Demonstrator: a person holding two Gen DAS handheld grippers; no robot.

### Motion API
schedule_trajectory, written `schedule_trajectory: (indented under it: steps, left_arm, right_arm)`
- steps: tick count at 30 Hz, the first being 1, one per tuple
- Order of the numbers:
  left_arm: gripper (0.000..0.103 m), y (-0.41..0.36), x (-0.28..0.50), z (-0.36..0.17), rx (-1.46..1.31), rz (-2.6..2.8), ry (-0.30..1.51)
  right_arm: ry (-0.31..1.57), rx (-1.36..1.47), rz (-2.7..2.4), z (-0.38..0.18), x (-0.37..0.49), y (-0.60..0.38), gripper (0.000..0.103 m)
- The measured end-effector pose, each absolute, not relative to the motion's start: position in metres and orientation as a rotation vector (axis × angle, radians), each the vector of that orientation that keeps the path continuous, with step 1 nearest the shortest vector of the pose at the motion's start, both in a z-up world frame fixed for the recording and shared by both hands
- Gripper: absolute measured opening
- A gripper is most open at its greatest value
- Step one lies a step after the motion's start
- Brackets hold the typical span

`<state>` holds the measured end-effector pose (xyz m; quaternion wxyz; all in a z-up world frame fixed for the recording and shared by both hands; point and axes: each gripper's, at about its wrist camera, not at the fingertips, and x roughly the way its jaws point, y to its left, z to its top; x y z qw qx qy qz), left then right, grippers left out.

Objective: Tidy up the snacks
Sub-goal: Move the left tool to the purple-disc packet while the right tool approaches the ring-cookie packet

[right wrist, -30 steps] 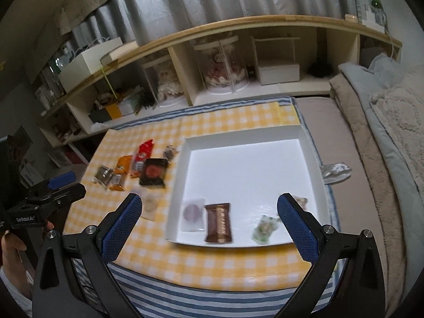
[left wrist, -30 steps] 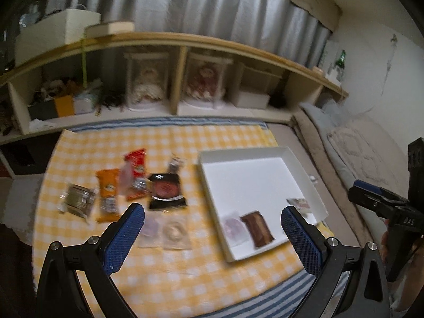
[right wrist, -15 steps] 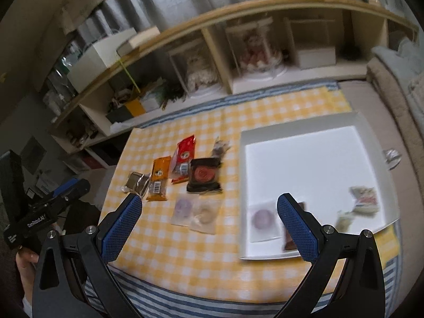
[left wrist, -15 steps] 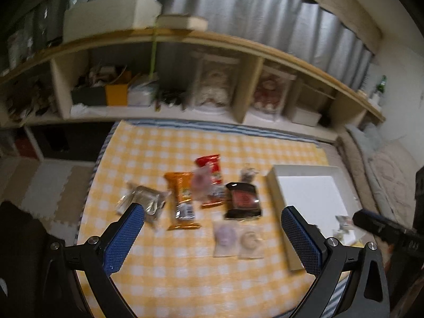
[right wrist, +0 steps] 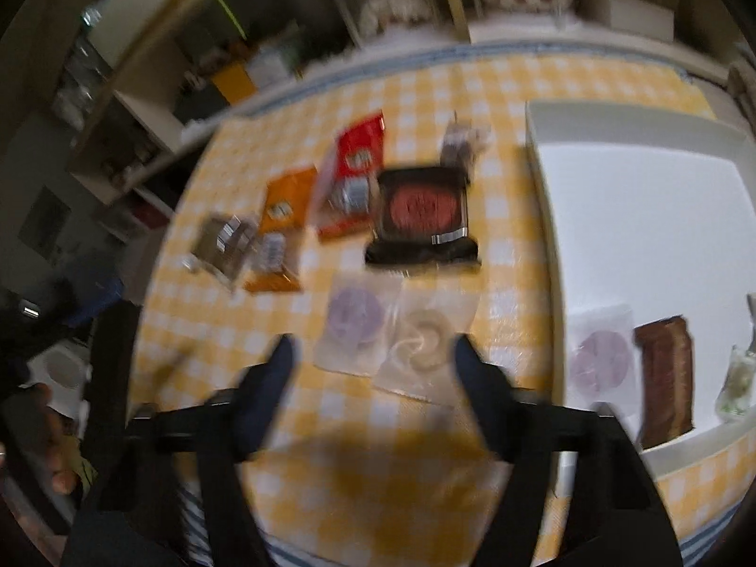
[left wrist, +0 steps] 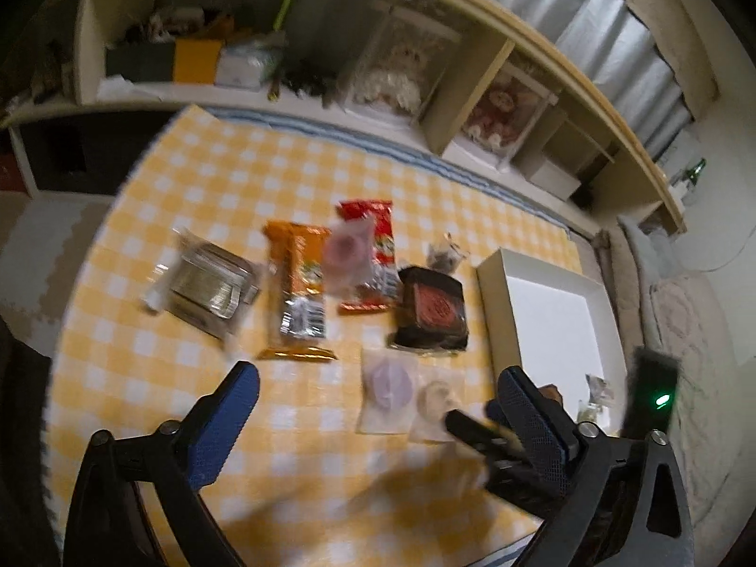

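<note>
Several snacks lie on the yellow checked cloth (left wrist: 227, 179): a silver pack (left wrist: 203, 283), an orange bar (left wrist: 295, 288), a red pack (left wrist: 373, 255), a black pack (left wrist: 432, 307), a purple cookie (left wrist: 390, 385) and a pale cookie (left wrist: 437, 399). The white tray (right wrist: 628, 217) on the right holds a purple cookie (right wrist: 600, 361), a brown bar (right wrist: 666, 373) and a green-white pack (right wrist: 734, 378). My left gripper (left wrist: 378, 411) is open and empty above the cloth. My right gripper (right wrist: 373, 368) is open, low over the purple cookie (right wrist: 354, 316) and pale cookie (right wrist: 425, 335).
A low wooden shelf (left wrist: 472, 90) with boxes and dolls runs along the back of the cloth. Bedding (left wrist: 685, 312) lies to the right of the tray. The right gripper's body (left wrist: 652, 392) shows at the lower right of the left wrist view.
Both grippers have swung left and dropped lower, from over the tray toward the loose snacks. The right gripper is now close above the two cookies. Both views are blurred by motion.
</note>
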<state>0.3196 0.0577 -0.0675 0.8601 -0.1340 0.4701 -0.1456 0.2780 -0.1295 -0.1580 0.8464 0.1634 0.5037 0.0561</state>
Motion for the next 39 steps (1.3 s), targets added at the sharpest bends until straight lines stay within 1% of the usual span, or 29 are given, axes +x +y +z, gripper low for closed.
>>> schedule_trajectory:
  steps: [4,6,10,12,19,21,24,29,34,39]
  left_arm:
    - [0.089,0.04,0.342,-0.097,-0.254,-0.314,1.047]
    - [0.084,0.033,0.351,-0.111,-0.247,-0.317,1.081]
    - [0.079,0.023,0.365,-0.13,-0.243,-0.32,1.125]
    - [0.076,0.018,0.373,-0.139,-0.233,-0.322,1.14]
    - [0.072,0.005,0.386,-0.169,-0.227,-0.326,1.187]
    - [0.069,0.0,0.387,-0.176,-0.222,-0.321,1.198]
    - [0.066,-0.009,0.384,-0.186,-0.212,-0.308,1.21]
    - [0.066,-0.023,0.379,-0.193,-0.161,-0.263,1.194]
    - [0.064,-0.036,0.372,-0.196,-0.085,-0.238,1.186]
    - [0.057,-0.051,0.367,-0.2,0.047,-0.208,1.175]
  right_arm:
    - [1.078,0.251,0.076,-0.179,0.282,-0.124,0.058]
    - [1.084,0.209,0.074,-0.186,0.284,-0.119,0.058]
    - [1.059,0.087,0.047,-0.199,0.287,-0.109,0.057]
    - [1.066,0.086,0.046,-0.205,0.287,-0.109,0.056]
    - [1.046,0.165,0.085,-0.209,0.278,-0.115,0.05]
    - [1.05,0.172,0.092,-0.21,0.275,-0.113,0.049]
    - [1.066,0.149,0.105,-0.21,0.267,-0.108,0.049]
    - [1.099,0.153,0.125,-0.211,0.252,-0.105,0.049]
    - [1.126,0.162,0.126,-0.212,0.241,-0.109,0.049]
    - [1.133,0.18,0.116,-0.211,0.236,-0.116,0.047]
